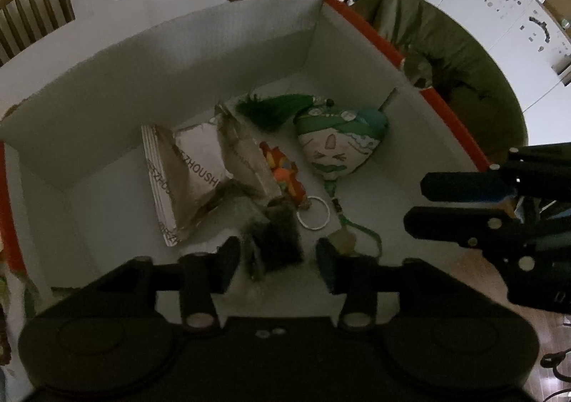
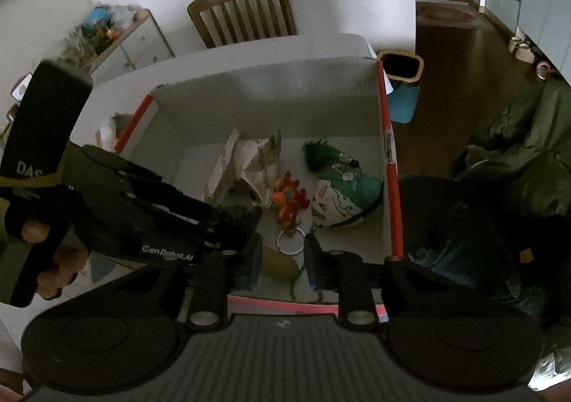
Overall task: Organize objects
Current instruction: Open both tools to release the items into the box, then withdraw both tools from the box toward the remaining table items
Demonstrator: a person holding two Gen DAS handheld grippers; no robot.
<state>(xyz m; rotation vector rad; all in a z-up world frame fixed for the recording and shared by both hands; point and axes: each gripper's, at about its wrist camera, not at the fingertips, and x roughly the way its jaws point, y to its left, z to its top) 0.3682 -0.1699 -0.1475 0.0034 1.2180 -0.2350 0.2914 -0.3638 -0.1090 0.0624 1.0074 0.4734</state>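
Over the white cardboard box (image 1: 89, 116), lift both parted, empty grippers, left gripper (image 1: 276, 261) and right gripper (image 2: 282, 259), straight up, clear of the dark furry pouch (image 1: 274, 234).

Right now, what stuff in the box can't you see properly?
- Dark fuzzy thing: left wrist view, dim and blurred, so I cannot tell what it is; in the right wrist view the left gripper covers most of it.
- Silver packet: its printed word is cut short by a fold.
- Pale yellow-green piece: right wrist view, partly behind the right gripper fingers.
- Box near wall: hidden under both grippers.
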